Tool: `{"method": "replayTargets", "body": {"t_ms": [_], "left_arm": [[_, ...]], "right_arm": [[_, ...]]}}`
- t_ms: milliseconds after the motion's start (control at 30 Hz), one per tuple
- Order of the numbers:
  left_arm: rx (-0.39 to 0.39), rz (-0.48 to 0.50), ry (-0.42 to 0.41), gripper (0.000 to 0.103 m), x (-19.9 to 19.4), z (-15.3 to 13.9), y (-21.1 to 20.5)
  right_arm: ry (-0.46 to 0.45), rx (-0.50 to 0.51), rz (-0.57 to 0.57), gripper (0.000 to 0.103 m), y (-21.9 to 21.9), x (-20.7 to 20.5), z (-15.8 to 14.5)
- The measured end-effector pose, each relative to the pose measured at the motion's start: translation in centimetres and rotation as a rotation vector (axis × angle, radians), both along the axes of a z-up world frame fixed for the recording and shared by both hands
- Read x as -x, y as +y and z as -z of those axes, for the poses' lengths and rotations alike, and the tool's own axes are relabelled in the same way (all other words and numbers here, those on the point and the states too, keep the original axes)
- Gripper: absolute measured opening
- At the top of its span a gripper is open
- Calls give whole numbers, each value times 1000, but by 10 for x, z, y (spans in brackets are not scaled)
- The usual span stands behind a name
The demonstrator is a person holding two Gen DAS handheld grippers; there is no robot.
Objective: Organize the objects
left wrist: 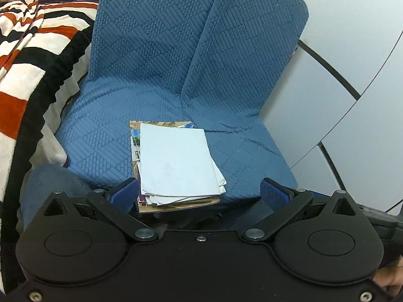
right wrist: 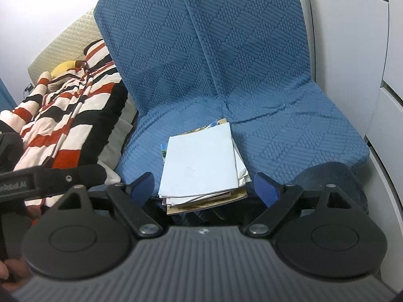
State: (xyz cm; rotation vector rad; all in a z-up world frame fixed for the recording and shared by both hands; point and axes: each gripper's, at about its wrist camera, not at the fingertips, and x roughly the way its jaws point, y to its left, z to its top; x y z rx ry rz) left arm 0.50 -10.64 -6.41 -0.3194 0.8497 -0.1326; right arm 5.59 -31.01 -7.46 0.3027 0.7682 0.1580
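Loose paper stack [left wrist: 176, 166] overhanging blue chair [left wrist: 151, 63] front edge; both tools, left [left wrist: 199, 192] and right [right wrist: 204, 186], wide, empty; risk: clumsy nudge spills sheets floorward.

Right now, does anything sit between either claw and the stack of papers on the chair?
Nothing visible does. The stack of papers lies on the blue chair seat, its near edge between the open pads of the right claw; the left claw is open around it too.
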Motion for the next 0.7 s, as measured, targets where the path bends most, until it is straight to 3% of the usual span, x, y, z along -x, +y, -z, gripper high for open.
{"method": "replayTargets", "body": {"t_ms": [700], "left_arm": [[10,-14,-8,102,-9,22,21]], "right_arm": [[-10,80,9,88,16,-16,11]]}}
